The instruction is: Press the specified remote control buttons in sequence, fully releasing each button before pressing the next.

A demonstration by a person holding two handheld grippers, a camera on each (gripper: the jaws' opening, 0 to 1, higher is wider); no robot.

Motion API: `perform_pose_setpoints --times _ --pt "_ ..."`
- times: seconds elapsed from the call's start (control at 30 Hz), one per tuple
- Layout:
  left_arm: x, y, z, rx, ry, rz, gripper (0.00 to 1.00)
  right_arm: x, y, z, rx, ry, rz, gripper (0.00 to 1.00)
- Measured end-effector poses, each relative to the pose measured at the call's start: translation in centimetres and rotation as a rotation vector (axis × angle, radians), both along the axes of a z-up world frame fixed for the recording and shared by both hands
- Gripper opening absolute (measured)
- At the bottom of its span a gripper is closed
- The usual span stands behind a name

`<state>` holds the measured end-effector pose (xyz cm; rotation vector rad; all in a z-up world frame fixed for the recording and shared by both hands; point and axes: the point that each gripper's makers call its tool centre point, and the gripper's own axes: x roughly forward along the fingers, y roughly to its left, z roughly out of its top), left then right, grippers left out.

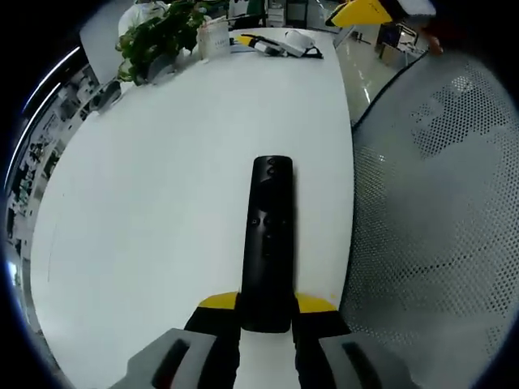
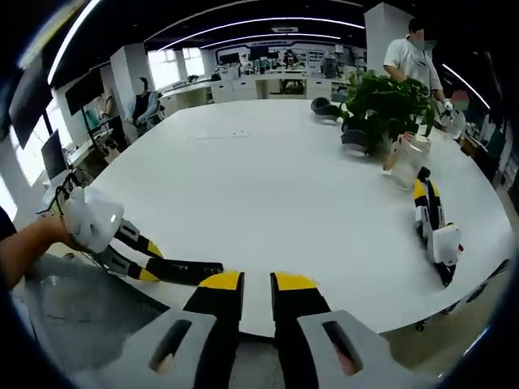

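While the left gripper (image 1: pixel 266 312) clamps the near end of the long black plastic remote control (image 1: pixel 268 235) at the frame's lower centre over the round white table (image 1: pixel 146 211), the right gripper (image 2: pixel 257 285) hangs nearly closed, grasping nothing.

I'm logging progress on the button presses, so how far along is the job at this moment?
Done: the left gripper has the black remote clamped at its near end on the white table. In hand: the right gripper, jaws nearly closed, hangs at the table edge. Left: apparently every press; nothing touches the buttons.
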<state>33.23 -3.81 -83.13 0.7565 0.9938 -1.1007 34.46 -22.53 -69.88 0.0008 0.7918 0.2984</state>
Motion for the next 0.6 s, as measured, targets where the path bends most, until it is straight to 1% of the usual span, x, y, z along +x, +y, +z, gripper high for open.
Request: perform_pose_setpoints --times 0.07,0.1,0.13,0.2,0.27,0.33,0.37,0.43,0.5,0.6 --pt "0.0 0.0 0.0 -0.040 -0.008 0.003 0.24 0.7 1.0 0.5 0.059 0.019 0.011 0.03" --pt "0.1 0.0 0.0 -0.056 -0.012 -0.001 0.24 1.5 1.7 1.0 0.094 0.006 0.009 0.01" --pt "0.1 0.0 0.1 -0.072 -0.013 0.000 0.24 2.1 2.0 1.2 0.104 0.000 0.015 0.00" --pt "0.0 0.1 0.1 -0.097 -0.015 0.007 0.24 3.3 3.4 1.0 0.143 0.015 0.026 0.00" --pt "0.0 0.0 0.1 -0.103 -0.025 0.005 0.24 4.0 5.2 0.4 0.213 0.060 0.042 0.00" --pt "0.0 -0.1 0.1 -0.103 -0.027 0.002 0.24 4.5 6.4 -0.5 0.269 0.115 0.029 0.00" --pt "0.0 -0.1 0.1 -0.103 -0.028 -0.002 0.24 5.0 6.7 -0.8 0.275 0.113 0.023 0.00" --pt "0.0 -0.1 0.1 -0.112 -0.026 -0.015 0.24 5.6 7.3 -1.9 0.285 0.129 0.020 0.00" --pt "-0.1 -0.2 0.1 -0.127 -0.028 -0.020 0.24 5.5 7.6 -3.2 0.283 0.171 0.017 0.00" --pt "-0.3 -0.3 0.1 -0.137 -0.029 -0.031 0.24 5.5 7.1 -5.0 0.261 0.189 -0.001 0.00"
